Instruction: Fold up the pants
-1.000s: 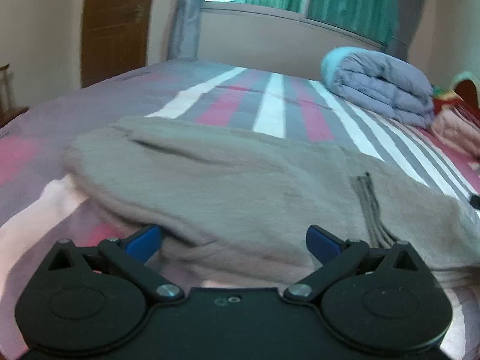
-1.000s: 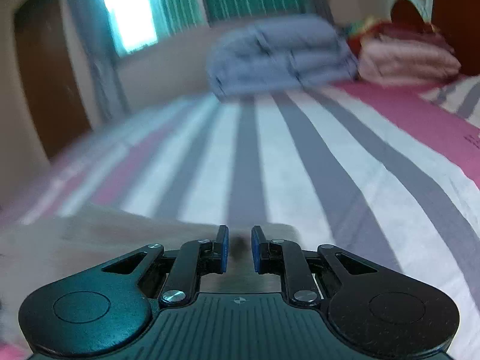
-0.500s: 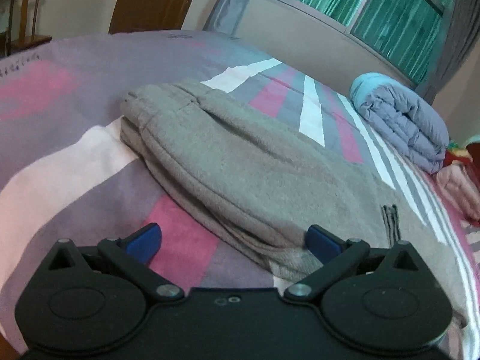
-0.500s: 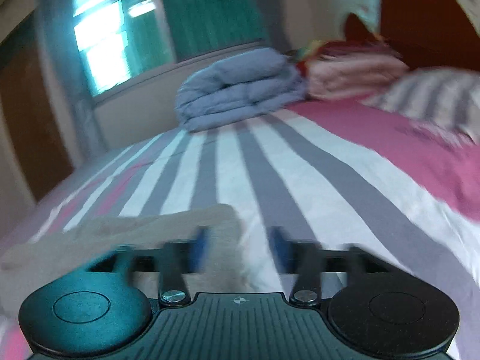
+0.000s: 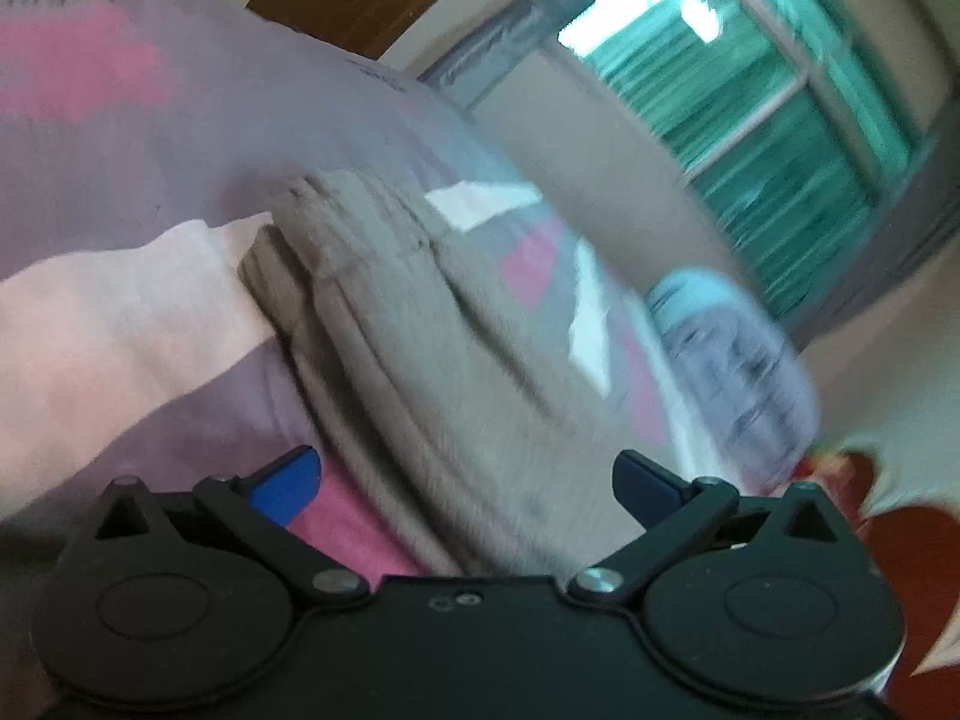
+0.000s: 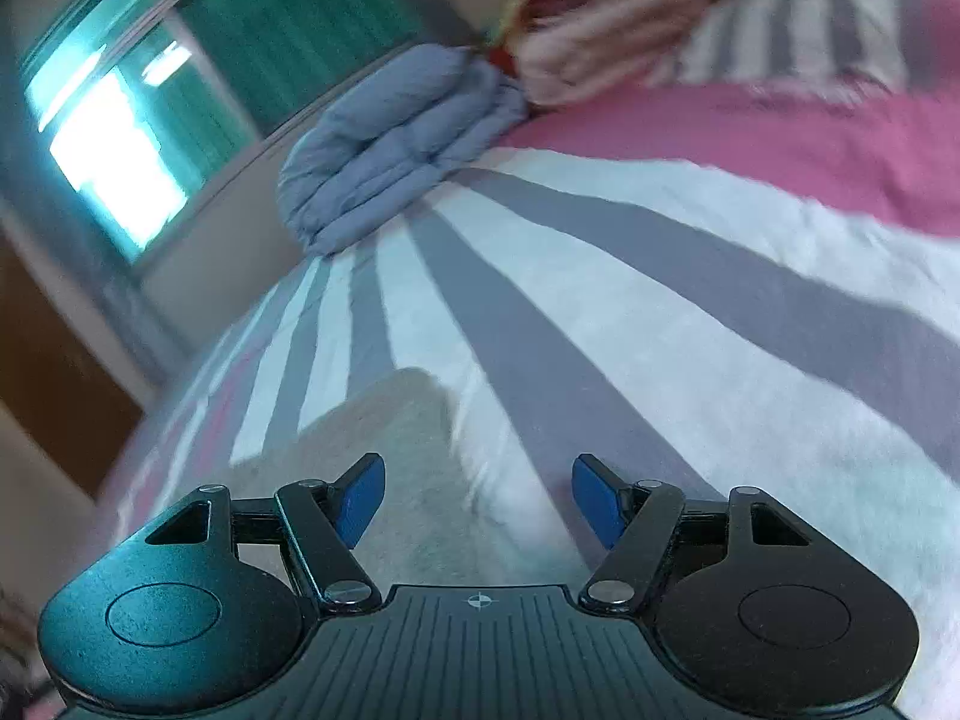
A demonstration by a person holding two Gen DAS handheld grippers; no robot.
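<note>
The grey pants lie folded lengthwise on the striped bed sheet, stretching away from my left gripper. That gripper is open and empty, raised above the near end of the pants. In the right wrist view one end of the pants lies just ahead of my right gripper, which is open and empty, with its left finger over the cloth. Both views are tilted and blurred.
A folded blue-grey quilt lies at the far side of the bed, also in the left wrist view. Pink folded bedding and a striped pillow lie by the red headboard. A window with green curtains is behind.
My right gripper has opened and let go of the pants end. My left gripper stayed open, rose and rolled away from the pants. Both cameras now tilt.
</note>
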